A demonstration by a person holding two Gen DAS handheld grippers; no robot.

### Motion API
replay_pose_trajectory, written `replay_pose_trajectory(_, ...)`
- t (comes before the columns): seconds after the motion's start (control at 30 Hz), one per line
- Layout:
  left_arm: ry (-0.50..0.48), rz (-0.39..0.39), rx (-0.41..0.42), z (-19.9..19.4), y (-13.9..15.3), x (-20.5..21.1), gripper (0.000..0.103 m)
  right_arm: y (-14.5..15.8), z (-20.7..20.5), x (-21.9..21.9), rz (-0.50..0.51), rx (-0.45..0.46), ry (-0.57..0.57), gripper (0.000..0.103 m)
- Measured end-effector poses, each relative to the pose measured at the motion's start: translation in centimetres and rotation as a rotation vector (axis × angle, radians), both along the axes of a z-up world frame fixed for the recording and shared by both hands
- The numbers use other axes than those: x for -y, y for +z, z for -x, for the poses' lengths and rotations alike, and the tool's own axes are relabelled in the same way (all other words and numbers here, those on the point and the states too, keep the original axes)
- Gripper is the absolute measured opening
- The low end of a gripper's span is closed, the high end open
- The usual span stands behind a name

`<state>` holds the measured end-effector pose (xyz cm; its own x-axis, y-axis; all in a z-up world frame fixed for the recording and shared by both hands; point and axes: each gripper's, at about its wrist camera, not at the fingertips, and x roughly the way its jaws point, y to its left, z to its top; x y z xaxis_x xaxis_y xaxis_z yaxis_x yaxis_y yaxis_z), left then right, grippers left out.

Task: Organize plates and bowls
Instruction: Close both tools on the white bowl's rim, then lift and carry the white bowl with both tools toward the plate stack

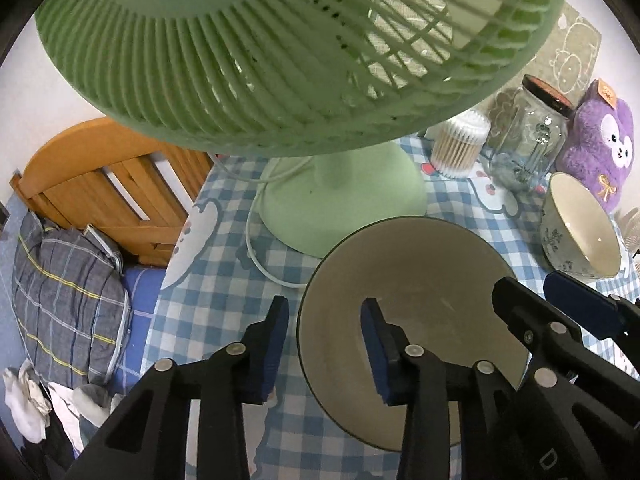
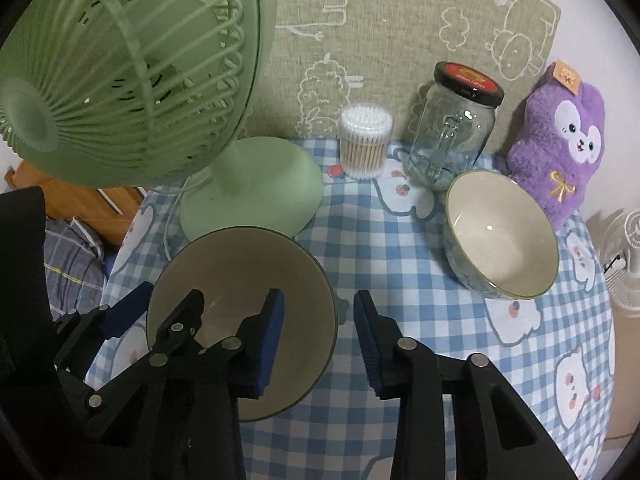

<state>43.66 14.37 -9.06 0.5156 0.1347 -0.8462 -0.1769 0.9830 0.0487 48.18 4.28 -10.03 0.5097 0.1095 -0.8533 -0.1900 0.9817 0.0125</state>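
STEP: two-gripper pick of plain bowl (image 2: 240, 320) | LEFT: left gripper (image 1: 325, 350) astride its left rim, jaws apart | RIGHT: right gripper (image 2: 319, 344) astride right rim, jaws apart | ADVICE: I close both evenly, lift level, clear of fan (image 2: 248, 196); patterned bowl (image 2: 502, 236) beyond right gripper on worktop (image 2: 400, 240).

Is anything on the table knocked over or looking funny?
Yes, the patterned bowl beside the purple plush is tipped on its side, its opening facing out, not up. The jar and cotton swabs stand straight. The plain bowl sits upright, though a hand-held gripper straddles each side of its rim.
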Motion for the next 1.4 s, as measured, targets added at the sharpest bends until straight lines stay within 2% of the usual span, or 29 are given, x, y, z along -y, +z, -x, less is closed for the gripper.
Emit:
replay_pose_trajectory(0.17,0.001,-0.010,-0.006,-0.3,-0.6,0.0,0.025,-0.5,-0.4,-0.1,-0.003,-0.011,-0.003,0.028)
replay_pose_trajectory(0.47,0.002,-0.045,-0.021,-0.2,-0.9,0.1,0.015,-1.3,-0.6,0.0,-0.019,-0.030,-0.022,0.023)
replay_pose_trajectory(0.7,-0.012,-0.061,-0.021,-0.1,-0.8,0.2,0.014,-1.6,-1.0,0.1,0.011,-0.019,-0.026,0.012)
replay_pose_trajectory(1.4,0.003,-0.043,-0.028,0.5,-0.8,0.3,0.013,-1.8,-1.1,0.2,0.025,0.001,-0.002,0.012)
